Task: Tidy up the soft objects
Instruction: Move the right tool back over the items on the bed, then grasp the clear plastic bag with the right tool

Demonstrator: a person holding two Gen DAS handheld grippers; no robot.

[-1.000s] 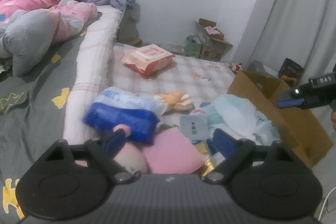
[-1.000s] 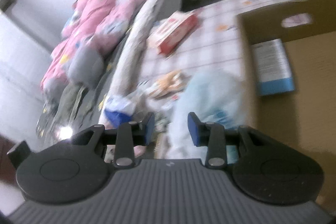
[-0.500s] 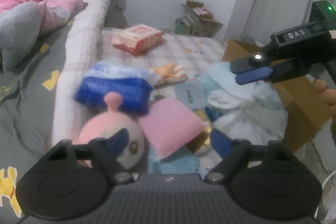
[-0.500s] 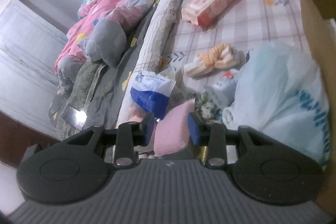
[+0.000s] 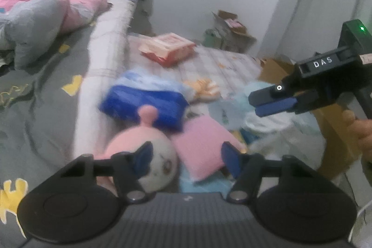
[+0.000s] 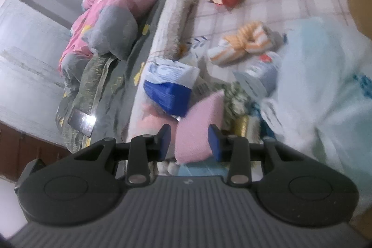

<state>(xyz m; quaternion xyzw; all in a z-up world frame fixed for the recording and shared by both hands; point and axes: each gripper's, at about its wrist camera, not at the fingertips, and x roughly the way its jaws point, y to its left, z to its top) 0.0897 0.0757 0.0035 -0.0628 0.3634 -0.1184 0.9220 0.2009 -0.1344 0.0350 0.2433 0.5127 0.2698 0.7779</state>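
Pink cushion (image 6: 197, 124) lies on the checked mattress (image 6: 274, 6), framed by the right gripper (image 6: 188, 142), whose jaws stand part open around it without visibly pressing. Just left of the cushion sits a round pink plush (image 5: 144, 155), under the left gripper (image 5: 186, 156), jaws wide and empty. Behind the cushion lies a blue pack (image 5: 144, 104); farther back, a red-and-pink packet (image 5: 166, 48).

tongs (image 5: 186, 157): black arms | blue pads (image 5: 142, 156) | silver screws
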